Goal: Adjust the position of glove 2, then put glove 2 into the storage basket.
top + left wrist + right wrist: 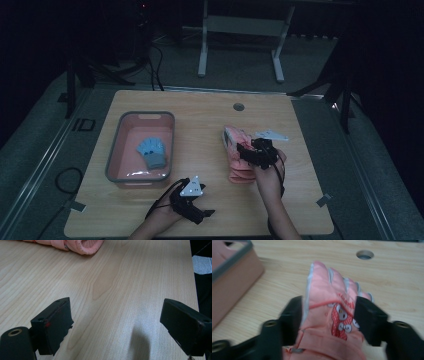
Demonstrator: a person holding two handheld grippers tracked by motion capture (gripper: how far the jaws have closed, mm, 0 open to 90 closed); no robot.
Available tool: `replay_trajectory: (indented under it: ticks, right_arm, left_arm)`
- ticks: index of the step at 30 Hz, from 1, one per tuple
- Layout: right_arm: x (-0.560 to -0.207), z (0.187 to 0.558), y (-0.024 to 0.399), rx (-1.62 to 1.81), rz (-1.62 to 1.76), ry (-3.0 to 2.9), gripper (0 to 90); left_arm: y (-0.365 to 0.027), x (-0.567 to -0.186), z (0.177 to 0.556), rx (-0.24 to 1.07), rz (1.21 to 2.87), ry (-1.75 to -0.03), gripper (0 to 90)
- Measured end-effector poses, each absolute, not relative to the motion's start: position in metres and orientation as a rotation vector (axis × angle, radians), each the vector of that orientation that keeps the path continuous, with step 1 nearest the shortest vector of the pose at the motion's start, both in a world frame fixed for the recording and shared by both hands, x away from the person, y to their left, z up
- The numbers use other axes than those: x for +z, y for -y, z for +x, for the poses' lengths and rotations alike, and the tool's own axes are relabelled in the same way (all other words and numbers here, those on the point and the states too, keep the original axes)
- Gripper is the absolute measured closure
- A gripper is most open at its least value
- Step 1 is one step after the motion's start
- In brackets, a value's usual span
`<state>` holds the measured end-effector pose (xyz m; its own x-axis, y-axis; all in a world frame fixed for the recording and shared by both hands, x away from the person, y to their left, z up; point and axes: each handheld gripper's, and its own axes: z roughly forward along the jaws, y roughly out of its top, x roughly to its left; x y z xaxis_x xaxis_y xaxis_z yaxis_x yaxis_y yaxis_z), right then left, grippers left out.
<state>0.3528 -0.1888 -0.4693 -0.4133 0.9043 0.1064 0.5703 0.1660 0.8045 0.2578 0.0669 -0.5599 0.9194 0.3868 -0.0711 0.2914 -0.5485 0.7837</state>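
Pink glove (329,315): lying flat on the wooden worktop (210,200), right of centre, fingers pointing away from the person, cuff toward the person; a small cartoon patch and a line of red lettering are showing on its back in the right gripper view; its open cuff (86,245) is appearing at the top edge of the left gripper view.

Right gripper (257,152): hovering over the glove's near half, the person's hand behind it; its jaws are standing spread on either side of the glove at the palm, the glove lying between them; whether the pads are touching the fabric cannot be told through the blur, though no pinching is showing, so the glove is reading as released.

Left gripper (200,212): resting low near the front edge of the worktop, well apart from the glove; its jaws are standing wide apart over bare wood, grasping nothing.

Pink tub (114,165): sitting on the left part of the worktop, grey-rimmed; a blue glove (151,152) is lying inside it.

Round hole (238,106): lying near the worktop's far edge, beyond the pink glove.
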Motion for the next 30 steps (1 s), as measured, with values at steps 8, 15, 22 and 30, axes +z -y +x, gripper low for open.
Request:
replay_trajectory:
  ticks: [8,15,22,30]
  right_arm:
    - [-0.454,0.356,0.213,1.209,1.344,-2.086,15.0]
    - [-0.460,0.359,0.241,1.166,1.166,-2.184,11.8]
    - [-0.466,0.356,0.262,1.201,1.184,-2.240,11.6]
    - [-0.463,0.361,0.268,1.204,1.147,-2.268,16.3]
  left_arm:
    - [-0.066,-0.560,0.259,0.139,2.190,-0.506,10.6]
    - [-0.063,-0.555,0.260,0.189,2.178,-0.575,10.6]
    - [-0.054,-0.533,0.263,0.239,2.148,-0.609,10.6]
    - [-0.034,-0.496,0.281,0.236,2.103,-0.644,10.6]
